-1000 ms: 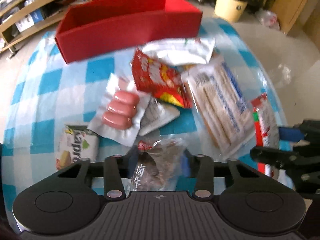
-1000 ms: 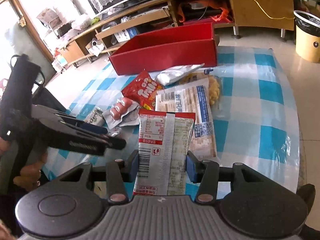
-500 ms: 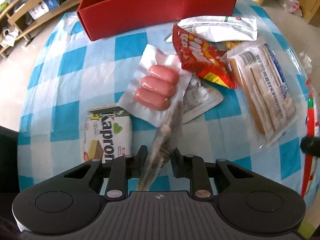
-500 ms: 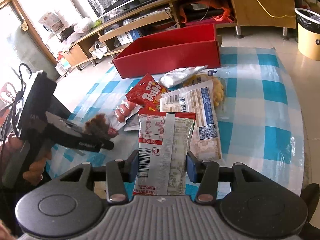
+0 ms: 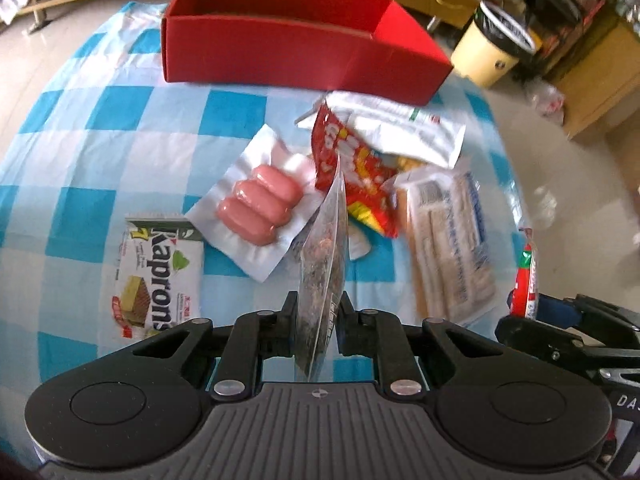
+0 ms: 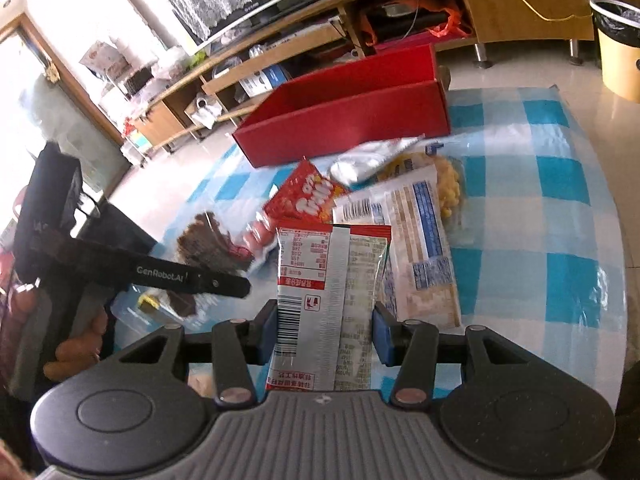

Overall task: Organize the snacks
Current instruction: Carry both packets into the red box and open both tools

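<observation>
My left gripper (image 5: pixel 318 304) is closing the last bit, its pads pressing a clear pack of dark dried meat (image 5: pixel 324 248) that stands edge-on between them, lifted off the cloth. The right wrist view shows the same pack (image 6: pixel 204 240) hanging at the tip of the left gripper (image 6: pixel 224 284). My right gripper (image 6: pixel 324 320) is shut on a red, white and grey snack packet (image 6: pixel 332 280) held over the table's near edge. An open red box (image 5: pixel 280 52) stands at the far side of the table.
On the blue-and-white checked cloth (image 5: pixel 120 120) lie a sausage pack (image 5: pixel 258 208), a Kaprons wafer pack (image 5: pixel 158 276), a red crisp bag (image 5: pixel 352 168), a white pouch (image 5: pixel 404 132) and a long cracker pack (image 5: pixel 452 240). A yellow bin (image 5: pixel 496 52) stands beyond the table.
The left jaws have closed on the dried meat pack and raised it off the cloth, turning it edge-on. The right gripper has kept still with its packet.
</observation>
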Motion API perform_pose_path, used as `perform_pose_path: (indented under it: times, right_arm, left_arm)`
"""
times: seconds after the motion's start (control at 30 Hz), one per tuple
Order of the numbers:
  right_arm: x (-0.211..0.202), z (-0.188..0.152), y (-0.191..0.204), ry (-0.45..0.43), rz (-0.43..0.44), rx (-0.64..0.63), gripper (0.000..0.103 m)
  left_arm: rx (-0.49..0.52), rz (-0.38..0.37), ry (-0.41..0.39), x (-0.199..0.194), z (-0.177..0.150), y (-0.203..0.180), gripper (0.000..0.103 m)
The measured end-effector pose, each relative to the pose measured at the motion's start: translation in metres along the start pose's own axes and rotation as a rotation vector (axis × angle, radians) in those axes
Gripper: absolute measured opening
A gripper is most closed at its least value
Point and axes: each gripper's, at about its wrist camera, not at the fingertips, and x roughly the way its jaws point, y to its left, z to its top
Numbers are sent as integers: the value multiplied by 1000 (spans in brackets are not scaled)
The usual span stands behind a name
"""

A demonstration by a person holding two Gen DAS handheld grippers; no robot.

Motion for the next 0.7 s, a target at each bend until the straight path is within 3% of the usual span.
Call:
perform_pose_path:
  times: [0.33, 0.7]
  right_arm:
    - [11, 49, -2, -71, 9, 1, 47]
    - [40, 121, -1, -128, 23, -25, 47]
  left_arm:
    - [-33, -74, -99, -17, 28, -9, 23]
    - [-35, -86, -195, -20, 89, -20, 23]
